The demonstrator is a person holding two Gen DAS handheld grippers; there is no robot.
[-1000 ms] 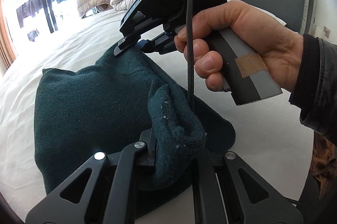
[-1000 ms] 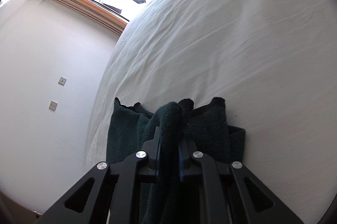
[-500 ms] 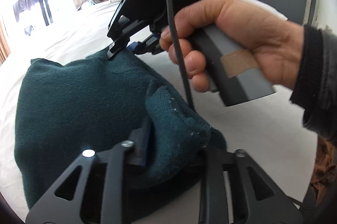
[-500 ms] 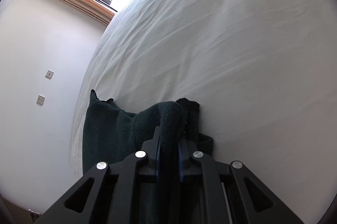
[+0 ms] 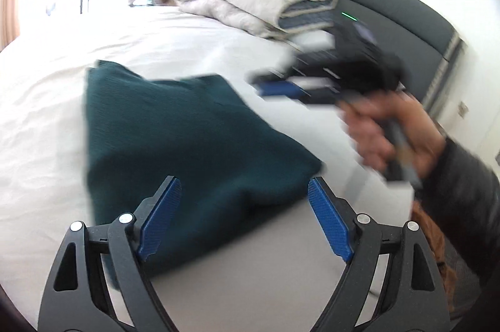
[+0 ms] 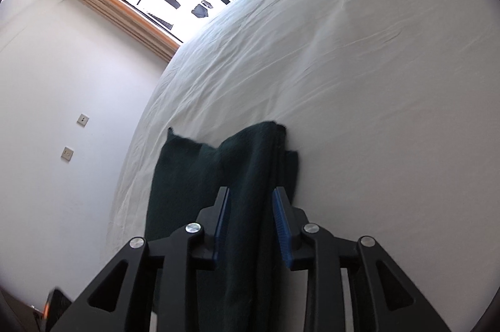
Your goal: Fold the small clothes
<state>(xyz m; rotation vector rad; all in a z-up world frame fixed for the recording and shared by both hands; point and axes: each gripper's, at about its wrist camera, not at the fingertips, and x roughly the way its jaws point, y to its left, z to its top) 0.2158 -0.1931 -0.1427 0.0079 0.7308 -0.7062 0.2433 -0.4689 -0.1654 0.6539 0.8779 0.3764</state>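
1. The dark green garment (image 5: 193, 144) lies folded flat on the white bed (image 5: 47, 119), straight ahead of and just below the left claw (image 5: 243, 219).
2. The left claw's jaws are spreading wide; its blue pads (image 5: 159, 219) touch nothing, and the cloth's near edge sits beneath the gap.
3. The right claw (image 6: 250, 225) is also opening; a ridge of green cloth runs up between its pads, apparently slack and no longer pinched.
4. From the left claw, the garment's long axis runs away and to the left, with the right claw at its far right corner.
5. Both claws are about equally close to the cloth, so either could take the next fold.
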